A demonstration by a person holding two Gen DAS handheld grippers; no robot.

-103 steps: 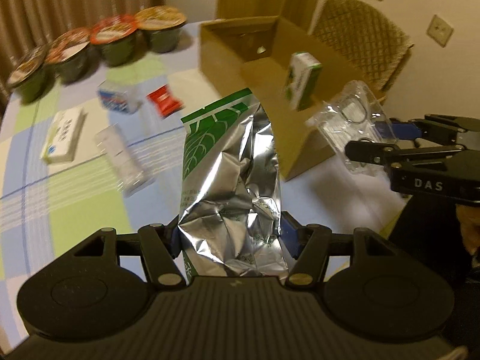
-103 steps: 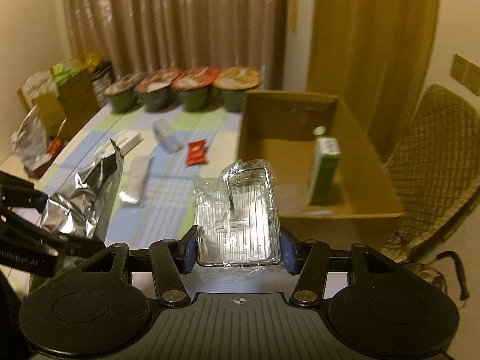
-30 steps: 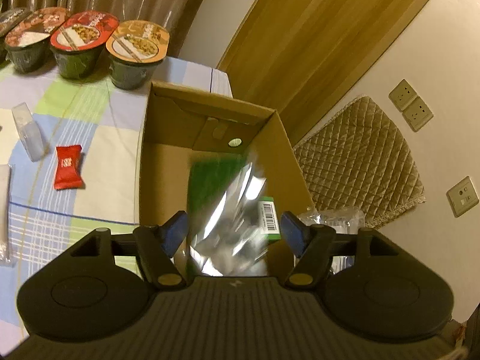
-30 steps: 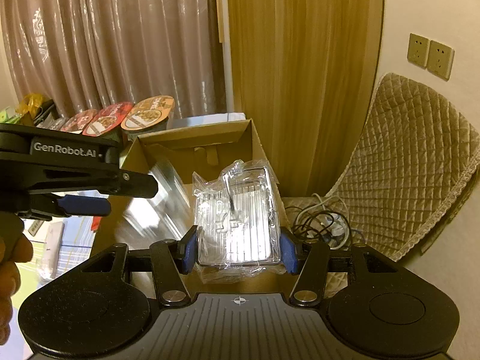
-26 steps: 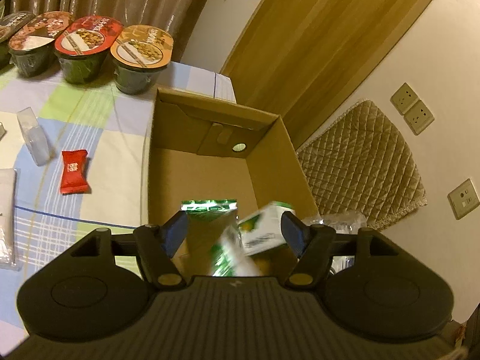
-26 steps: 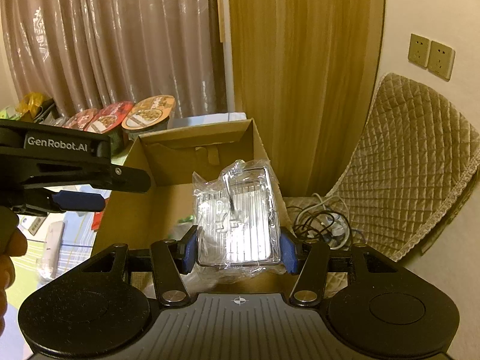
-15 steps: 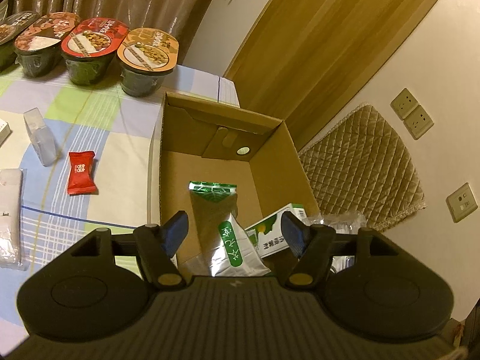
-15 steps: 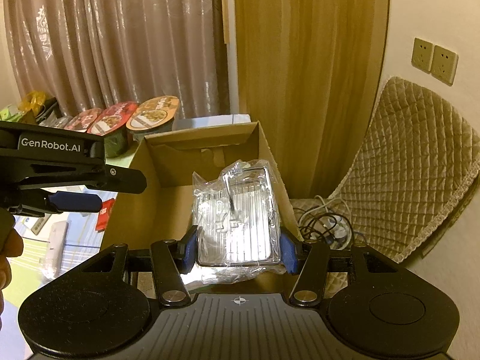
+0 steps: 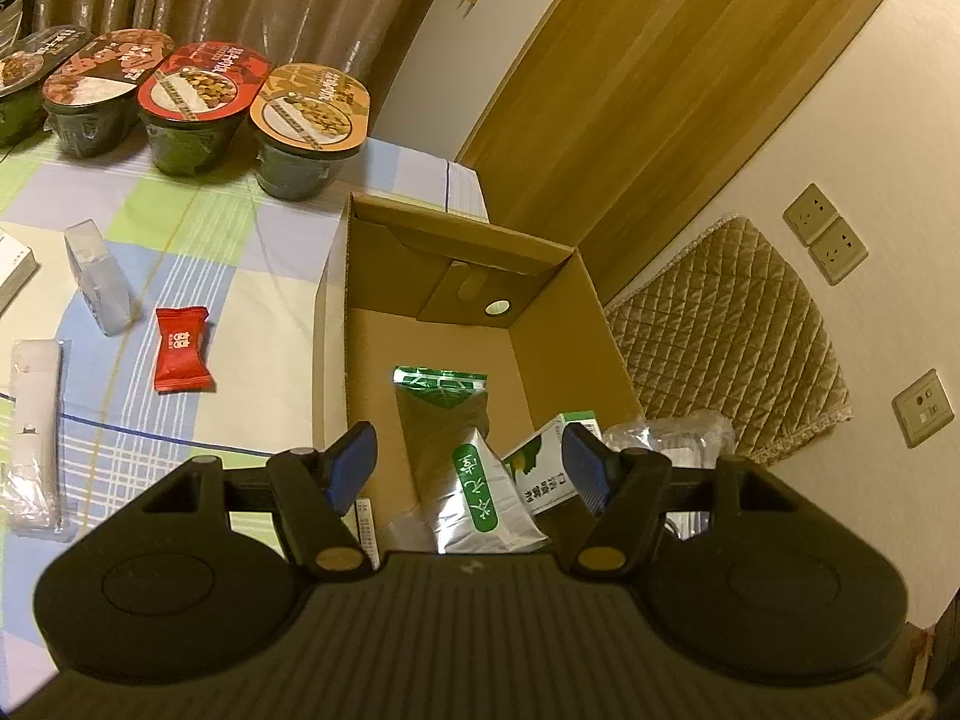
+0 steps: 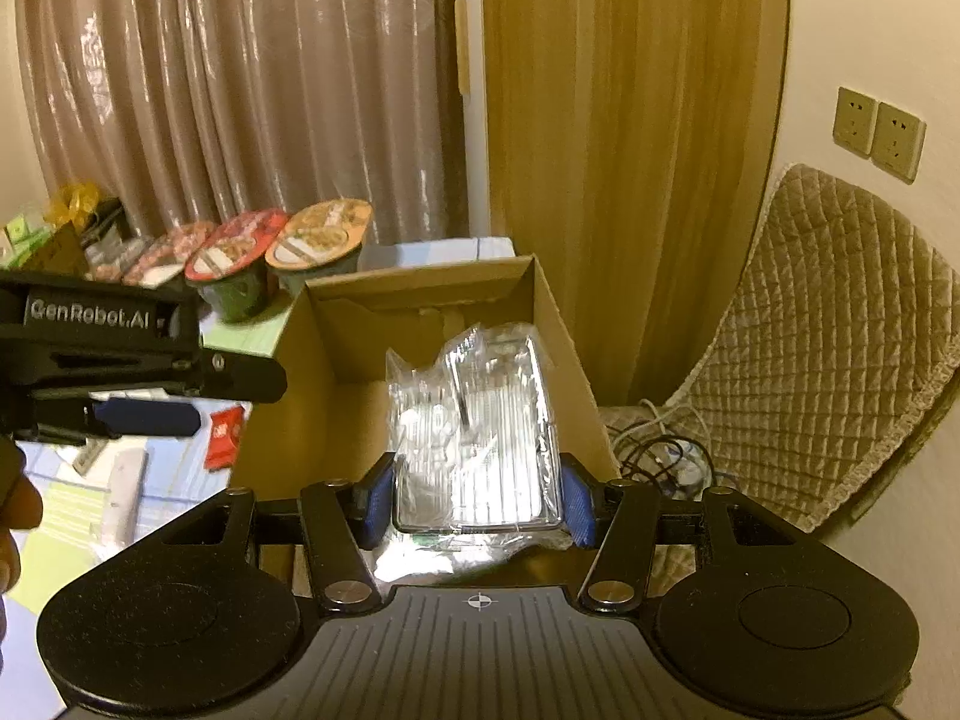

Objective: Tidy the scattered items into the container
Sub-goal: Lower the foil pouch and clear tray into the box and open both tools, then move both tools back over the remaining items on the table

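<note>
The left gripper (image 9: 468, 459) now stands spread and empty above the cardboard box (image 9: 558, 324); the foil pouch (image 9: 462, 450) it gripped seconds ago lies inside, touching the green carton (image 9: 549, 471) at its 3 o'clock. The right gripper (image 10: 477, 495) still clamps the clear plastic pack (image 10: 480, 426) over the box. A red sachet (image 9: 180, 349) lies on the tablecloth (image 9: 198, 240) at the box's 9 o'clock.
</note>
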